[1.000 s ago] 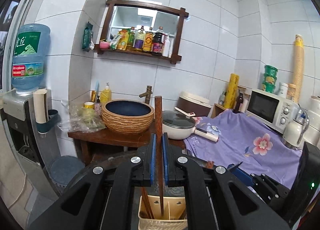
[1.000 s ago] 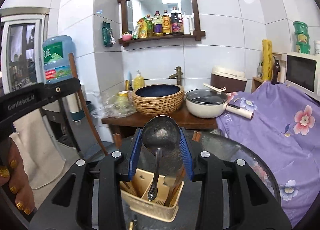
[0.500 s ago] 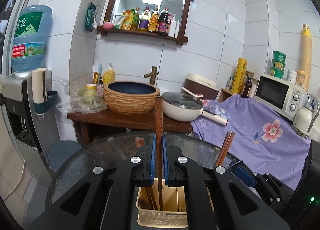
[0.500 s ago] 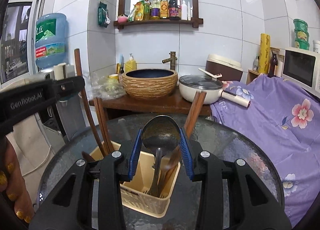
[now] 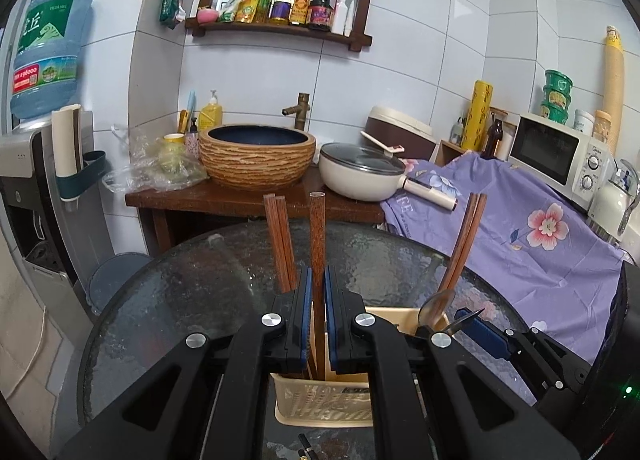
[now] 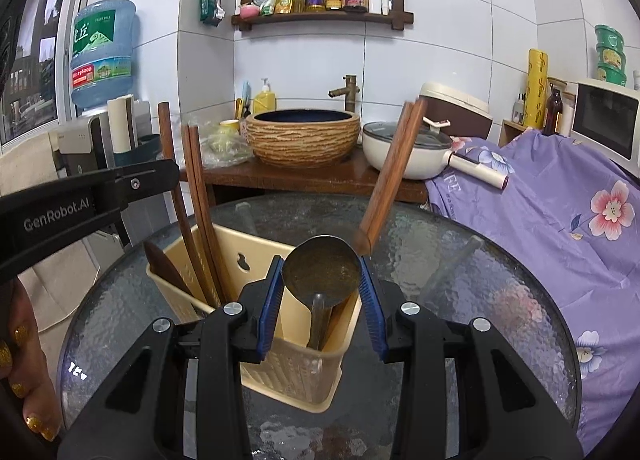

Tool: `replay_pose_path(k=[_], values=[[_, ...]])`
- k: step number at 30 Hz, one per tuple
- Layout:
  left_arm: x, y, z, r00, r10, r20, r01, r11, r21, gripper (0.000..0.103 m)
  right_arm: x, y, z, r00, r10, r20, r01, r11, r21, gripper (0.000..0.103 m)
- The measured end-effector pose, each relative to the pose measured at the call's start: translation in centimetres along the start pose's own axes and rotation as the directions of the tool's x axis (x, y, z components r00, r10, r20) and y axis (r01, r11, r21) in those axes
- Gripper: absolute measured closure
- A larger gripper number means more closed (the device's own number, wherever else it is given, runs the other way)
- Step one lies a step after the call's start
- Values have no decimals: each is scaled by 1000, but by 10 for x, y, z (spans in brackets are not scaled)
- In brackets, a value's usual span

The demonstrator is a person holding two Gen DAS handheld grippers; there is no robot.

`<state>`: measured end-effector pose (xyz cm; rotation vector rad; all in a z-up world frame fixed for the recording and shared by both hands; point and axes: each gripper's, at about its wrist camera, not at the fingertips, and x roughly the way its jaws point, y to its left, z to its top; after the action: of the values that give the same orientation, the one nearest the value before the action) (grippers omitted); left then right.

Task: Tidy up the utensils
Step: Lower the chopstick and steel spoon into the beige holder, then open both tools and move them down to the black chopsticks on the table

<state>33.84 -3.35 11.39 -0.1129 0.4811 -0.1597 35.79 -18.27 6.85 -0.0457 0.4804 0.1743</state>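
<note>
One cream plastic utensil caddy (image 6: 256, 260), rectangular with perforated lower walls, stands on the round worktop (image 6: 460, 272) of dark pebbled glass. The left gripper (image 5: 315, 292) has its blue-padded fingers (image 5: 305, 300) narrowed onto a single square-sectioned wooden chopstick (image 5: 317, 228), held upright with its lower end inside the caddy. Just left of it a pair of reddish-brown chopsticks (image 5: 280, 236) stands in the same caddy, and a second pair (image 5: 464, 240) leans out to the right from its far compartment, so five sticks show in all.

The right gripper (image 6: 322, 292) has its fingers (image 6: 269, 300) closed on the round bowl of one metal spoon (image 6: 322, 274), dull and speckled, its slim handle pointing down into the caddy's near compartment. In the right wrist view, one dark wooden spatula blade (image 6: 162, 266) rests in the caddy's left end.

Behind the worktop, a ribbed woven-look basin (image 6: 302, 136) and one white lidded pan (image 6: 404, 152) sit on a brown wooden counter.
</note>
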Motion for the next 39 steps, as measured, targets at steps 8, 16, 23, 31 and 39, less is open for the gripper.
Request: replay_pose_path(k=[8,16,23,31,39], values=[[1,1,-5,1000,0,-9,0,1000,21,97,1,2,-7,1000,-8,-7,8,1000,-24,65],[-18,3,-3,999,-37,9,37,999,9,72,-19,-5,-8,999,21,28,-21,1000,6,53],[-54,12,-21,998,-42,51,43,999,-9,39,-57,-3,-25,998,57,41,-57,998,-13,49],[-52,21,-79,990,-44,-131,48,999,26,39,-68,-4,-66,990,108,-94,-108,994,4,49],[-25,21,-150,927,-72,-367,89,996,30,61,-59,-10,-103,969,114,-218,-104,993,56,49]])
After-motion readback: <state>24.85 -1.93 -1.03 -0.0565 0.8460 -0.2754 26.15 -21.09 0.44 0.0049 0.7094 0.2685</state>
